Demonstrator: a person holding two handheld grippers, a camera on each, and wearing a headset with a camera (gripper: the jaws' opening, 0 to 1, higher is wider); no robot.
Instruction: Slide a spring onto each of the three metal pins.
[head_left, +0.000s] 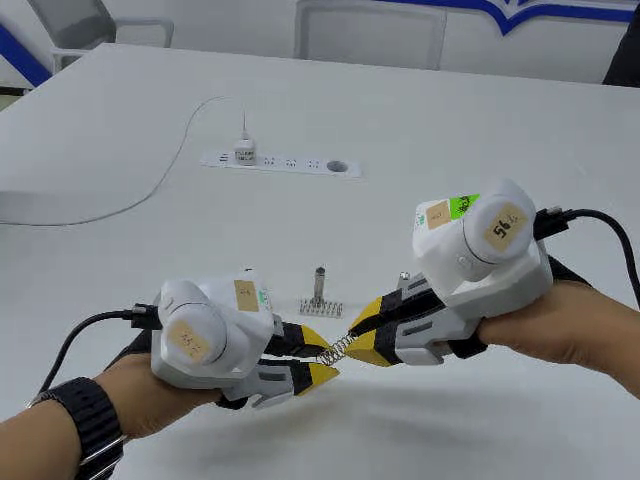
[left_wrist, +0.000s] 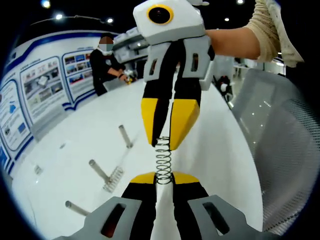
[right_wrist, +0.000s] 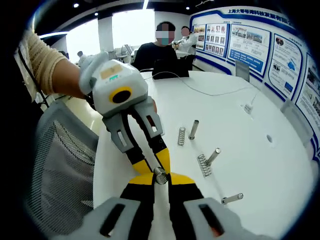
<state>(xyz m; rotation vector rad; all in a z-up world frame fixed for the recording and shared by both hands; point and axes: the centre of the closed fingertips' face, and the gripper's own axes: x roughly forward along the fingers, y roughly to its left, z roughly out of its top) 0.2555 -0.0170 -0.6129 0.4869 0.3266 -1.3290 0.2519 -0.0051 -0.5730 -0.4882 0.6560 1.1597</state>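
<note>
Both my tongs work low over the white table (head_left: 420, 140), tips nearly meeting. Left tongs (head_left: 322, 358) reach in from 8 o'clock, right tongs (head_left: 360, 335) from 2 o'clock, my hands wrapped round the grips. Each pair is pinched almost closed on one end of a spring (head_left: 340, 347), which spans the gap. Metal pin (head_left: 319, 283) stands at 12 o'clock from it, with a loose spring (head_left: 321, 308) lying at its foot.

Shiny metal-wire spring (head_left: 340, 347); dull grey metal pin (head_left: 319, 284); smooth matt white table (head_left: 420, 120); glossy white plastic on left gripper (head_left: 330, 360), right gripper (head_left: 354, 340).
</note>
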